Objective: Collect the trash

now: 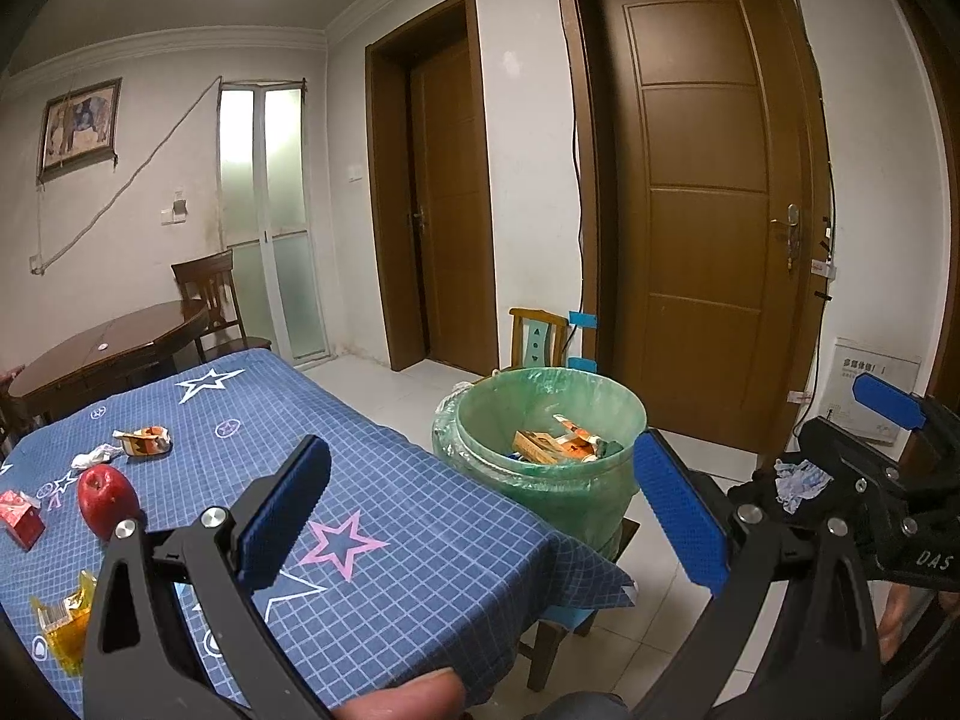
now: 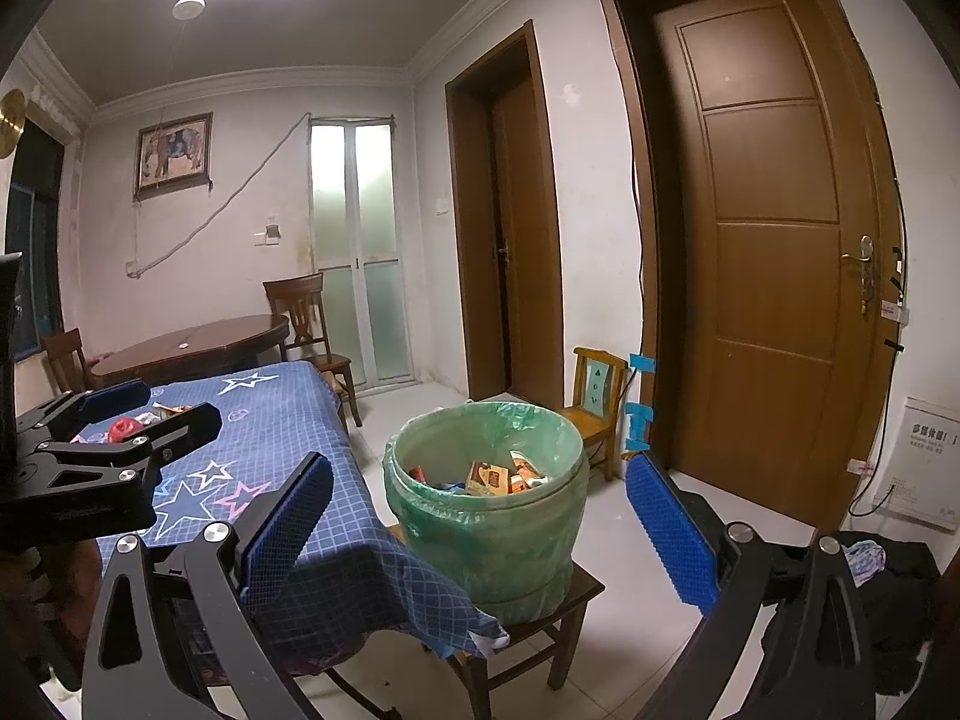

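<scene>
On blue tablecloth (image 1: 384, 480), wrappers, seemingly (image 1: 144, 441).

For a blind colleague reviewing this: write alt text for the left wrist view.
The open left gripper hangs over a blue star-patterned tablecloth beside a green-lined trash bin holding wrappers. A red apple and scattered wrappers lie on the table.

Ahead of your left gripper (image 1: 480, 510), blue-padded and black-framed: tablecloth (image 1: 384, 480), blue with white grid, white and pink stars. Left of it: red apple (image 1: 107, 501); orange-white wrapper (image 1: 144, 440). Ahead of your right gripper (image 2: 480, 525): green-lined bin (image 2: 489, 516).
</scene>
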A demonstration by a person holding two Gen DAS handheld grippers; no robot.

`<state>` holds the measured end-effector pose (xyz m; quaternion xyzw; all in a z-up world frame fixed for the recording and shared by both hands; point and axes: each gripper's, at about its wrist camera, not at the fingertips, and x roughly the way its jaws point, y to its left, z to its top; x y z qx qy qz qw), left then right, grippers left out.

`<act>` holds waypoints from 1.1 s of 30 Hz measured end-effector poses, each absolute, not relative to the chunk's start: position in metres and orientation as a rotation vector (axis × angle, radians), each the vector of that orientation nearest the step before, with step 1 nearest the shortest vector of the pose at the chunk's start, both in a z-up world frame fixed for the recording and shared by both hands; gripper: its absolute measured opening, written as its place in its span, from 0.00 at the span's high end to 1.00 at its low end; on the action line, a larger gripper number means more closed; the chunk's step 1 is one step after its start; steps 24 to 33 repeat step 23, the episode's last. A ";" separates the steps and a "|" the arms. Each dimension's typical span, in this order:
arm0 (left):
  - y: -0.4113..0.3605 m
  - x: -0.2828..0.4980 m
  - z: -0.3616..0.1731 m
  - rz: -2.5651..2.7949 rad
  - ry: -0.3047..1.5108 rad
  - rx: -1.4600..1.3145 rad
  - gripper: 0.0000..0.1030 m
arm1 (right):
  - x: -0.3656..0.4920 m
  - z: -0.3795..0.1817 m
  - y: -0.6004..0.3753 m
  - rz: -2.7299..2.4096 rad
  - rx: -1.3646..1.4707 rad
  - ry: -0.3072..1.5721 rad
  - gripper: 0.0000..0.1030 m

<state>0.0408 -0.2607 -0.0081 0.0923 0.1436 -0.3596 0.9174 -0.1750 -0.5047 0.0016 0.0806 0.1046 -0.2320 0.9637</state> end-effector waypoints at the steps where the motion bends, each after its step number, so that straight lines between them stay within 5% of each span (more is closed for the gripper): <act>1: -0.261 0.041 -0.008 -0.741 0.296 0.189 0.05 | -0.175 0.001 -0.505 -0.469 0.163 0.213 0.05; 33: -0.272 0.045 -0.016 -0.747 0.338 0.225 0.05 | -0.174 -0.003 -0.509 -0.483 0.169 0.217 0.05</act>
